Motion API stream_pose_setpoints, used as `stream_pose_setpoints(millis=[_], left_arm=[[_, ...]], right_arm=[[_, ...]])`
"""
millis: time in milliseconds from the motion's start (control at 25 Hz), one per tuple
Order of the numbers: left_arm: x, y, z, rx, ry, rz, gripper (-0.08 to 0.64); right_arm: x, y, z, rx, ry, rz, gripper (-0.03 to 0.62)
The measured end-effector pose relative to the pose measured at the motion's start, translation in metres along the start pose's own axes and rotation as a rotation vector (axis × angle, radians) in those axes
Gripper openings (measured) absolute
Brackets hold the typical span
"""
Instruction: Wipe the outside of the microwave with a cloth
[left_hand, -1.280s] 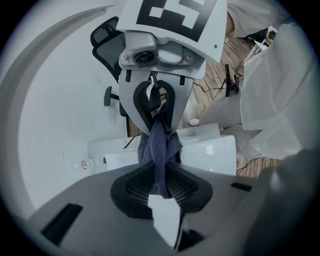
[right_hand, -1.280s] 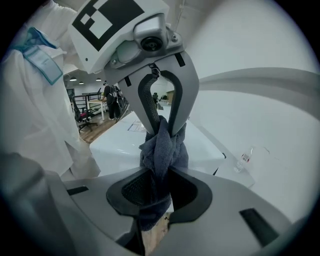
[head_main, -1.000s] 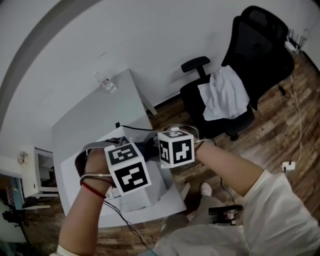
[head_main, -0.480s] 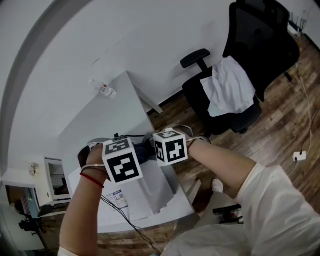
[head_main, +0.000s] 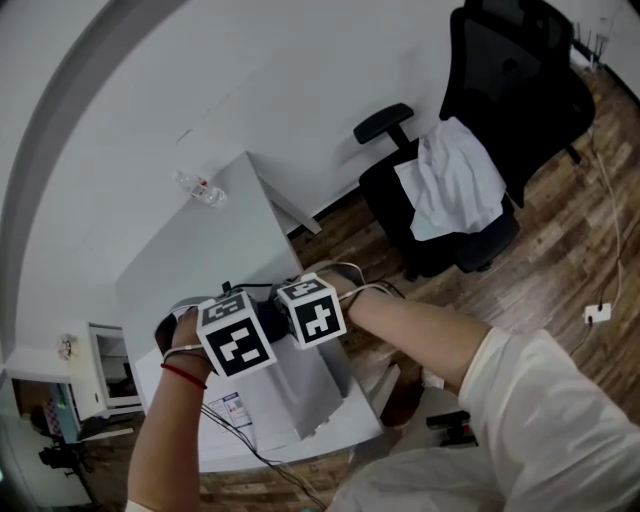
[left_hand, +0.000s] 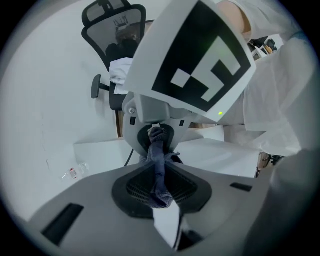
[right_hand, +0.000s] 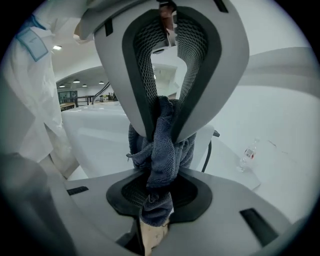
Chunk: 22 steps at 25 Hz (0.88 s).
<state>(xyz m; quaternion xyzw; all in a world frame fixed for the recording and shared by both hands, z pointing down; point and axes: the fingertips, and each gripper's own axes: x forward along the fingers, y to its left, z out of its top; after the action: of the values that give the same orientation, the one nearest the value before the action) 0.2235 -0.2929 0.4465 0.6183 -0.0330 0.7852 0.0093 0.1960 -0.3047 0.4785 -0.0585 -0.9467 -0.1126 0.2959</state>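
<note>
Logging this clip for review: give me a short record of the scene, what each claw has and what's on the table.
left claw: has just been closing, now pinching the cloth
right claw: shut on the same cloth
cloth: dark blue, held between both claws over the microwave
microwave: white, on the table
bottle: on the table, far end
chair: black, beyond the table

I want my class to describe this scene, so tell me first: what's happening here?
A person holds a hand-held gripper in each hand just above the white microwave on the table. Both are clamped on one dark blue cloth. The right hand-held gripper pinches a bunched end. The left hand-held gripper, whose jaws have just been closing, grips a strip of it. The cloth runs straight from one to the other. Whether it touches the microwave yet cannot be told.
</note>
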Motion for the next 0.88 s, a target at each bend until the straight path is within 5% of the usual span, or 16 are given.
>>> stream_pose_setpoints(millis=[440,880], left_arm=[[0.003,-0.012,0.002,0.016,-0.022,-0.012,0.051],[0.007,-0.043,0.01,-0.032,-0.042,-0.016,0.049]], right_arm=[[0.006,0.014,-0.008,0.105,-0.025,0.02,0.098],[0.005,0.043,-0.01,0.096,-0.03,0.046,0.098]])
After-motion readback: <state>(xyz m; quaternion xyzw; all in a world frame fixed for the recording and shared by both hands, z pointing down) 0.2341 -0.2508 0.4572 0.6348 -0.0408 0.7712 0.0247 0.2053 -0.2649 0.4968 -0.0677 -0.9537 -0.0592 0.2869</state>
